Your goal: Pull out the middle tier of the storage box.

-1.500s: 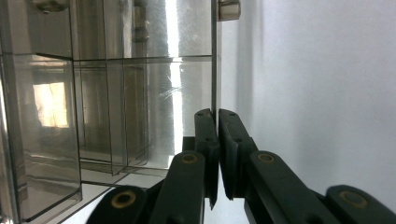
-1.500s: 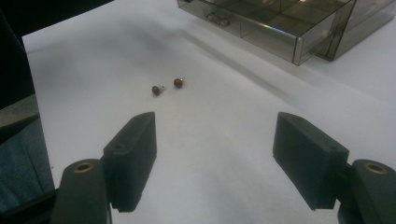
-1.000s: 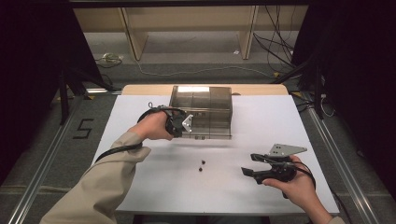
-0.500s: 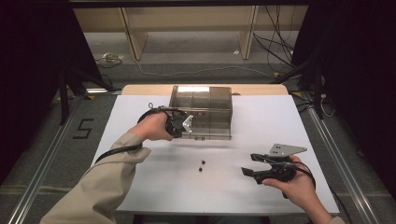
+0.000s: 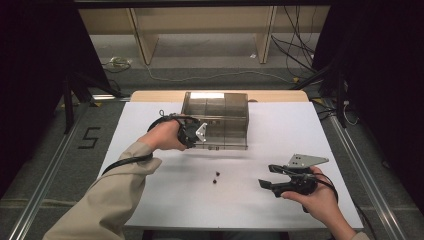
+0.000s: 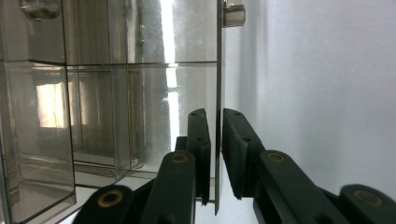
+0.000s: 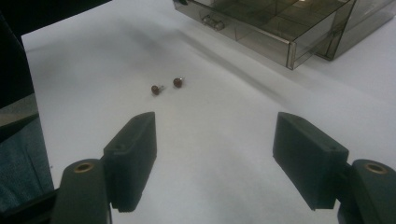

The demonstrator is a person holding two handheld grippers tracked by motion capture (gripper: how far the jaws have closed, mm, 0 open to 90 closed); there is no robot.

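Nearest, the right gripper [image 5: 274, 176] rests by the desk's [image 5: 150, 200] right front edge, jaws wide apart and empty. Toward the middle lie two small dark red beads [image 7: 167, 86]. Beyond, at the far edge, the left gripper [image 6: 215, 154] has just been loosening, a thin gap showing around the smoky compartment box's [image 5: 216, 120] clear drawer front [image 6: 217, 116]; its visible compartments look empty.

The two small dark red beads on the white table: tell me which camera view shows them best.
The right gripper view. The two beads lie close ahead of its open jaws, large enough to show round dark red heads with short pins. The high view shows them as tiny dark dots in front of the clear box. The left gripper view looks at the box's wall instead.
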